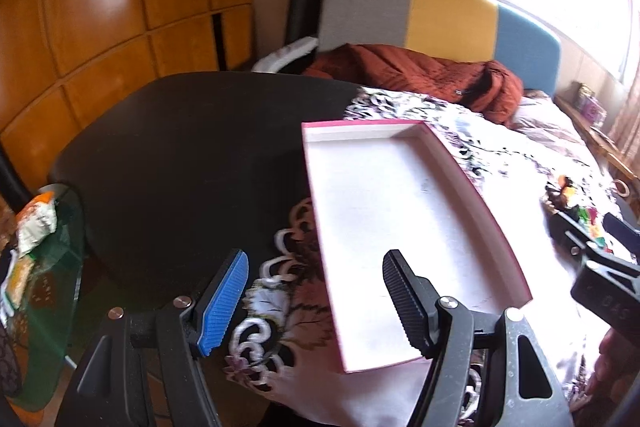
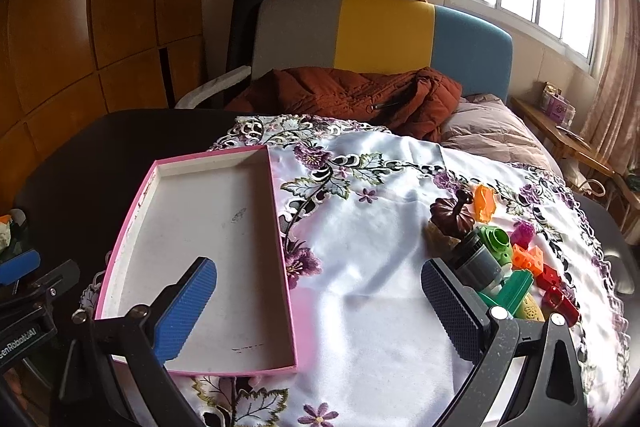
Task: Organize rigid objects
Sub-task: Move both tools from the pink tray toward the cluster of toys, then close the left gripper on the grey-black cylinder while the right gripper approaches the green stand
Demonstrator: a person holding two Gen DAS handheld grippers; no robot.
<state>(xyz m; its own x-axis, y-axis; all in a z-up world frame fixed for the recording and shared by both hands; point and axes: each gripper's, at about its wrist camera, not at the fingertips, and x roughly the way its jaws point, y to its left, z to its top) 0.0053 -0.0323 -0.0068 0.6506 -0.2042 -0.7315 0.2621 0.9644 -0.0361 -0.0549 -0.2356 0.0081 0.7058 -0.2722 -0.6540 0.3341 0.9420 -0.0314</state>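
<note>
A shallow pink-rimmed box (image 2: 208, 247) with a white, empty inside lies on the embroidered white cloth (image 2: 380, 267); the left wrist view shows the same box (image 1: 396, 227). A heap of small toys sits to its right: a dark brown pumpkin (image 2: 450, 217), an orange piece (image 2: 485, 202), a green ring part (image 2: 496, 241), a grey cylinder (image 2: 478, 261), orange and red blocks (image 2: 540, 267). My right gripper (image 2: 320, 307) is open above the cloth between box and toys. My left gripper (image 1: 316, 303) is open over the box's near-left corner. Both hold nothing.
The cloth covers part of a dark round table (image 1: 180, 155). Behind it stand a bed with a rust-coloured jacket (image 2: 352, 95) and a grey-yellow-blue headboard (image 2: 380, 31). Wooden cabinets (image 1: 100, 7) line the left. A wooden bench (image 2: 560, 131) runs under the window.
</note>
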